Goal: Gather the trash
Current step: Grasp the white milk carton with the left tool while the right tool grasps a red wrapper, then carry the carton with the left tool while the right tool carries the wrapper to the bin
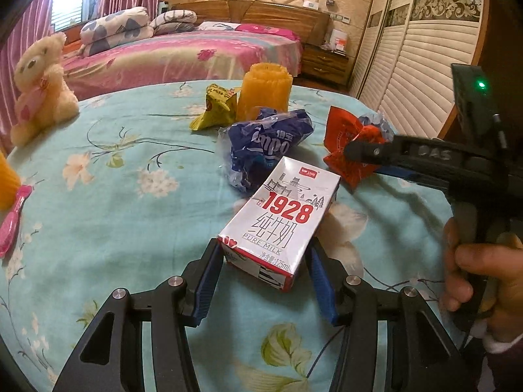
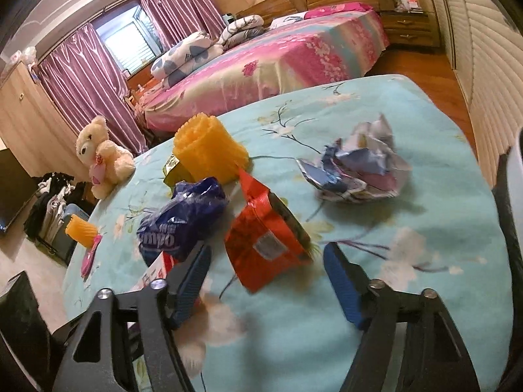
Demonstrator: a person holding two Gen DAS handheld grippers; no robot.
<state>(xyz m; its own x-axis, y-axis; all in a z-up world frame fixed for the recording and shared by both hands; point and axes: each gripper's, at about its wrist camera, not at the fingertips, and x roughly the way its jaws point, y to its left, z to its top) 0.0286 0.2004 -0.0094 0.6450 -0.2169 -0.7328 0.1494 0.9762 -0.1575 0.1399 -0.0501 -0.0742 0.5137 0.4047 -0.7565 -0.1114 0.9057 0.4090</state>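
A white and red milk carton (image 1: 278, 219) lies on the floral blue table (image 1: 130, 176). My left gripper (image 1: 266, 254) has its blue pads on both sides of the carton's near end and is shut on it. My right gripper (image 2: 266, 261) is open, with its pads on either side of a red snack wrapper (image 2: 264, 232) without pinching it; it also shows in the left wrist view (image 1: 359, 150). A crumpled blue tissue pack (image 1: 268, 143) lies behind the carton. A yellow wrapper (image 1: 215, 107) and crumpled paper (image 2: 356, 166) lie further off.
An orange ribbed cup (image 1: 264, 88) stands behind the trash, with a second one (image 2: 81, 230) and a pink comb (image 1: 13, 219) near the left edge. A teddy bear (image 1: 39, 88) sits at the far left. A bed (image 1: 183, 55) lies beyond the table.
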